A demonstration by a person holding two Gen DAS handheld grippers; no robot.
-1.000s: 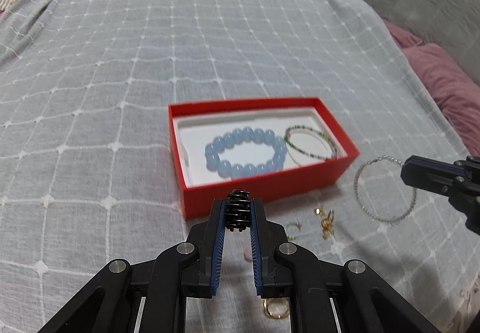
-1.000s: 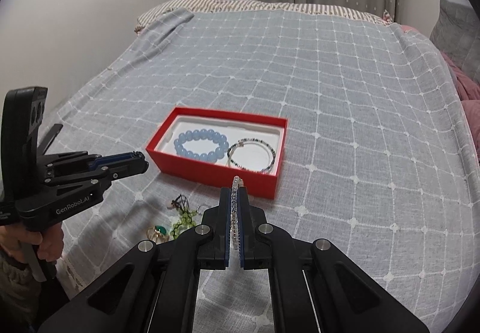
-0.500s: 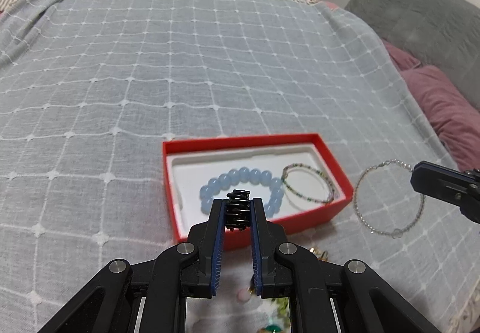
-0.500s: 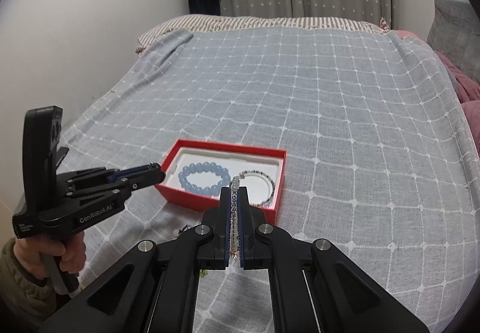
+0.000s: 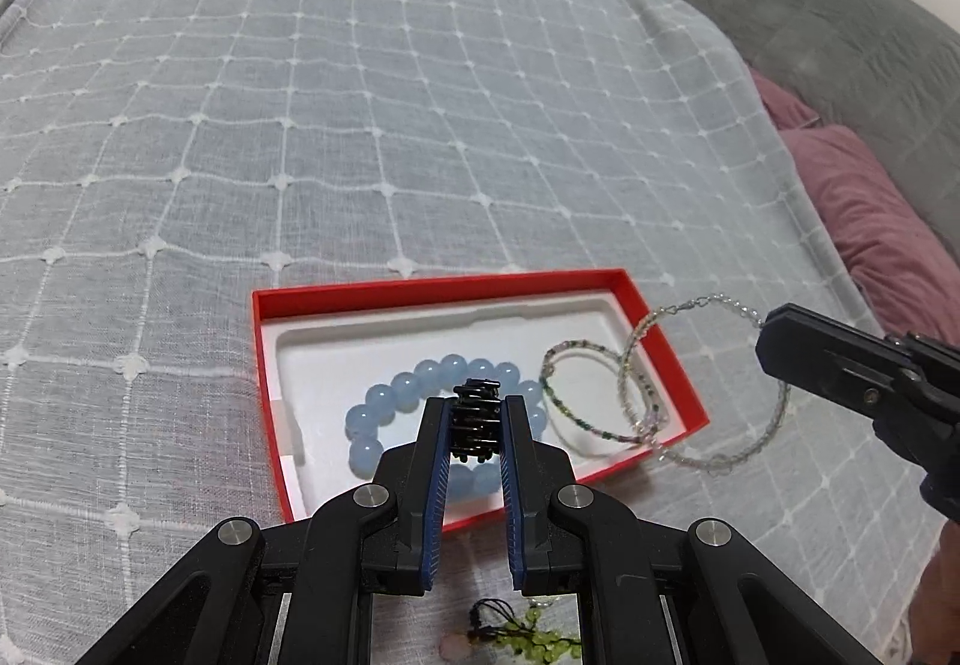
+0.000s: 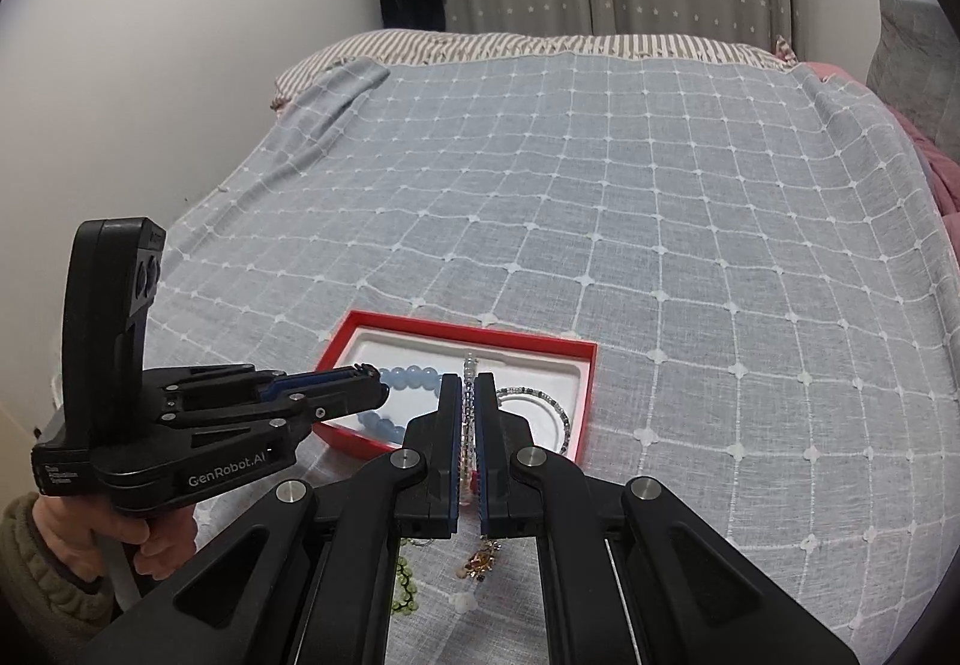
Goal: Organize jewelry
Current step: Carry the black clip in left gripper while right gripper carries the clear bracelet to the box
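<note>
One red box (image 5: 660,329); three bracelets: one blue bead bracelet (image 5: 384,407), one thin multicoloured bracelet (image 5: 576,413), one clear bead bracelet (image 5: 714,461); one black coiled piece (image 5: 477,419); two grippers (image 5: 474,413) (image 6: 469,413).

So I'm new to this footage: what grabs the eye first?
The red box on the grey checked bedspread, holding a blue bead bracelet and a thin beaded bracelet. Just in front of it the left gripper pinches a small black piece, while the right gripper holds a clear bead bracelet over the box's right end.
</note>
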